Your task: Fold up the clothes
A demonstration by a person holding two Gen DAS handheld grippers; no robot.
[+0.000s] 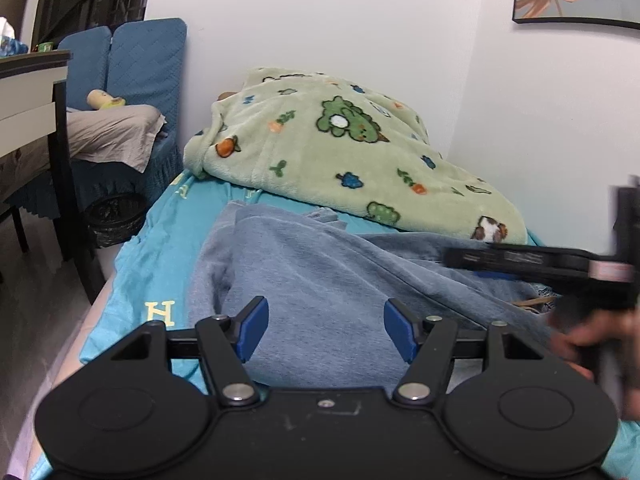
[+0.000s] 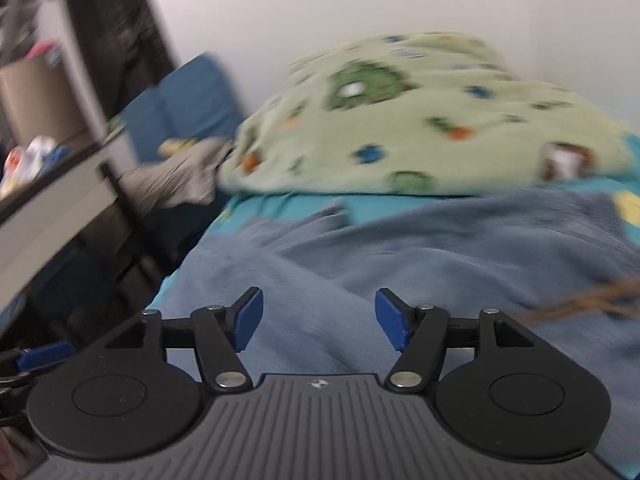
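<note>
A grey-blue garment (image 1: 320,276) lies rumpled on the turquoise bed sheet (image 1: 160,248). My left gripper (image 1: 326,330) is open and empty, just above the garment's near part. My right gripper (image 2: 319,318) is open and empty over the same garment (image 2: 400,264); its view is blurred. The right gripper also shows in the left wrist view (image 1: 560,268) at the right edge, held by a hand, above the garment's right side. A blue fingertip of the left gripper (image 2: 44,354) shows at the right wrist view's left edge.
A pale green cartoon-print blanket (image 1: 344,148) is heaped at the back of the bed against the white wall. Left of the bed stand a dark table (image 1: 36,92), a blue-covered chair (image 1: 132,80) with grey cloth, and a black bin (image 1: 114,216).
</note>
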